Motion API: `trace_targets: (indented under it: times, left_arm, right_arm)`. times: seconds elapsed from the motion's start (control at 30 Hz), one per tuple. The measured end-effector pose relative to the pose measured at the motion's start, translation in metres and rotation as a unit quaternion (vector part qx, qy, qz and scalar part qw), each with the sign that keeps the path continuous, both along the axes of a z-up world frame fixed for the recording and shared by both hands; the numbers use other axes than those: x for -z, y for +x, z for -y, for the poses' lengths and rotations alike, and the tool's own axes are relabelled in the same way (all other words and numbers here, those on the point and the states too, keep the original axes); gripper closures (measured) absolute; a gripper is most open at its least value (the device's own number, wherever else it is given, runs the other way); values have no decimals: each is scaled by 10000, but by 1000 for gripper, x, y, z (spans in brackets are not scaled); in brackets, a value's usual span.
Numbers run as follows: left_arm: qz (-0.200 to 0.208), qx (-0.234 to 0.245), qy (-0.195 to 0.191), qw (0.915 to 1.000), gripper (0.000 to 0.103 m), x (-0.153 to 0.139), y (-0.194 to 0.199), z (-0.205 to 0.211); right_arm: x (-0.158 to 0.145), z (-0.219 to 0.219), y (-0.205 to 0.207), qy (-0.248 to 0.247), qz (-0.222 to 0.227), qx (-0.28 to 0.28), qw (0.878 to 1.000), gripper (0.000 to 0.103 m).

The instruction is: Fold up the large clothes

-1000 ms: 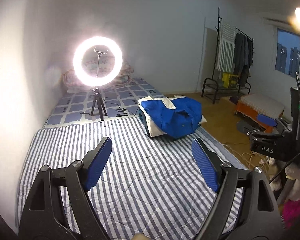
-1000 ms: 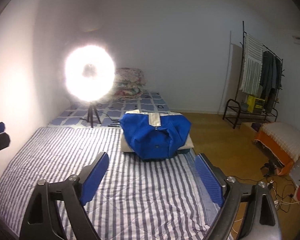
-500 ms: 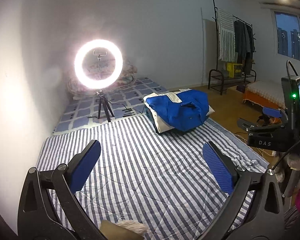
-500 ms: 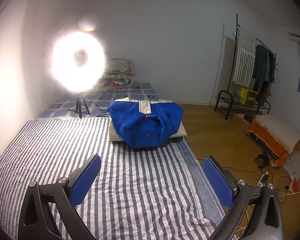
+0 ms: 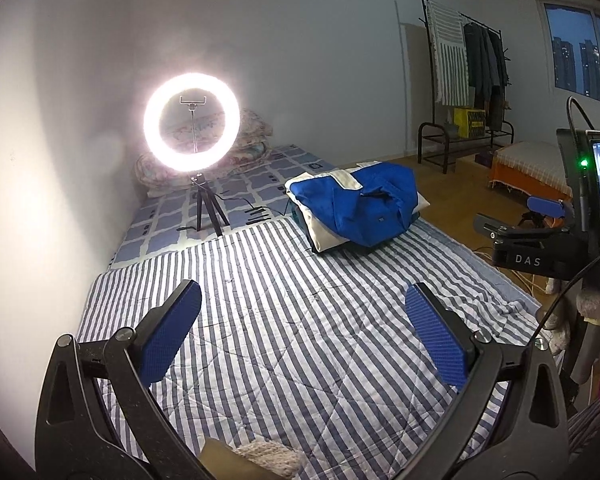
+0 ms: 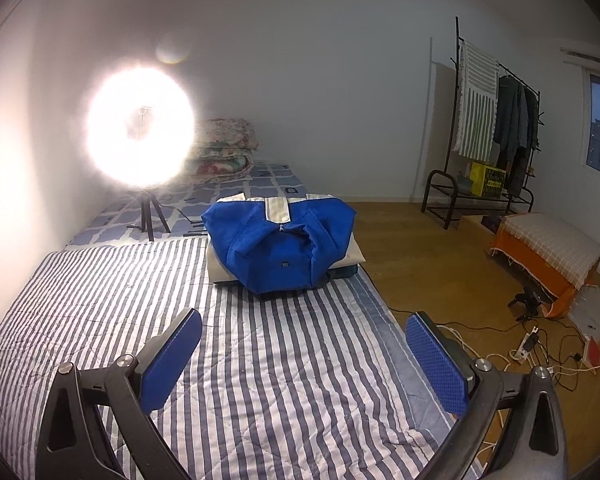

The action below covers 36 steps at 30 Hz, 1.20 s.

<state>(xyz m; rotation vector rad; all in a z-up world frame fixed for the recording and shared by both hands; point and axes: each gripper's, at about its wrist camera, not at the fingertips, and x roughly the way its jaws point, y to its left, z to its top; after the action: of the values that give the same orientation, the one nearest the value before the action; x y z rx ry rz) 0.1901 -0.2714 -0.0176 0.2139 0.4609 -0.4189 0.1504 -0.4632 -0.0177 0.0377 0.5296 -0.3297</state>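
We've just spread both grippers wide, left gripper (image 5: 303, 338) and right gripper (image 6: 303, 354) empty over the striped quilt (image 6: 260, 380); the folded blue jacket (image 6: 278, 246) sits finished ahead.

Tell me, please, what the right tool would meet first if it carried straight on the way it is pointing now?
Most likely the striped quilt: the right tool, open and empty, points down at its bare surface, short of the blue garment. Depth is hard to judge in this view.

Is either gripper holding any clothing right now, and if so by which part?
Nothing is held. The left gripper and right gripper both stand wide open over the striped quilt, with nothing between their pads. The blue jacket lies folded farther up, untouched.
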Motion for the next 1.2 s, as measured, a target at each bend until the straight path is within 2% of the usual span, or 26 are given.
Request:
trace_targets:
  times: [1.2]
  left_arm:
    - [42, -17, 36, 10000, 0, -3, -4, -2]
  right_arm:
    - [7, -2, 0, 70, -66, 144, 9998, 0]
